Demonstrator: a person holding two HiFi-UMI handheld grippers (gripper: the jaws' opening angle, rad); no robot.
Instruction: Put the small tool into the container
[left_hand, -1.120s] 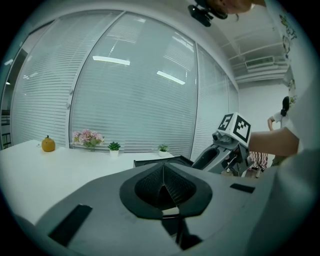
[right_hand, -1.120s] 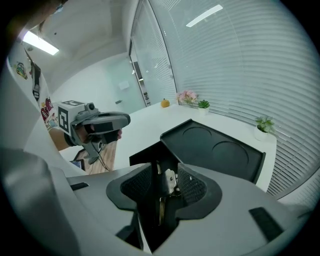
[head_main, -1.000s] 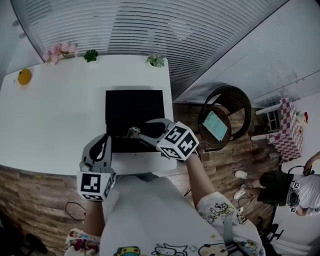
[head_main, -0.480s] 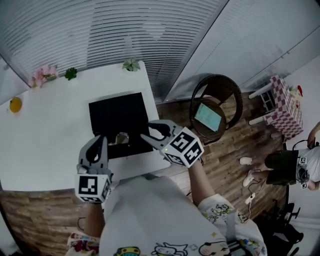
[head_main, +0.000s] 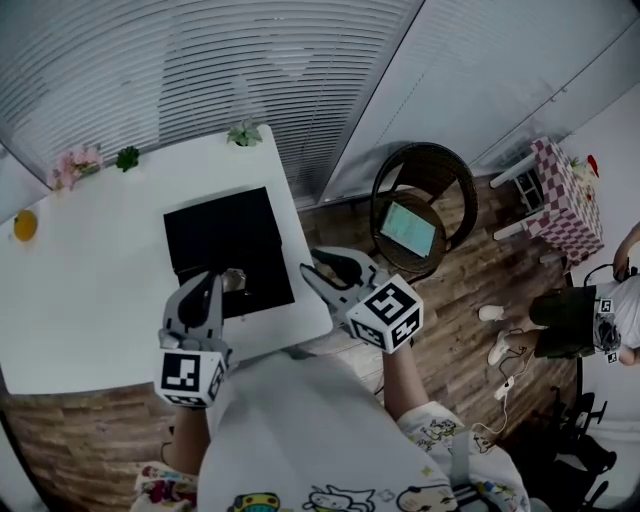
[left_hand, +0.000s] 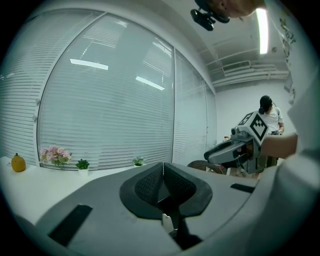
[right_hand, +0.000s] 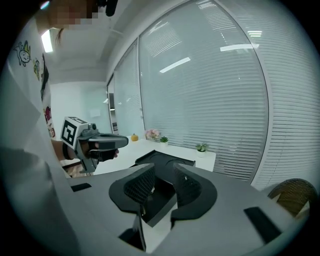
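The fingers (left_hand: 146, 186) of your left gripper (left_hand: 162, 167) are pressed together: the two meshed pads meet along one line and nothing sits between them. The fingers (right_hand: 140, 187) of your right gripper (right_hand: 162, 176) are spread with a clear gap. These jaws have just been closing, yet no object lies between the pads. Only the tray and the table show through the gap.

Locate the task item in the head view. The small silvery metal tool (head_main: 235, 280) lies inside the flat black rectangular container (head_main: 222, 225), close to the edge nearest you. Its exact shape cannot be made out. Neither gripper touches it. Your left gripper points at the near left part of the container, with its tips just beside the tool. Your right gripper has its tips at the right edge of the white rectangular table (head_main: 90, 290), beside the container and apart from it.

The container lies on the right half of the table. At the far edge stand a yellow fruit-shaped ornament (head_main: 22, 225), a pink flower bunch (head_main: 78, 162) and two small green plants (head_main: 127, 157). A round dark wicker chair (head_main: 452, 170) stands on the wooden floor to the right of the table.
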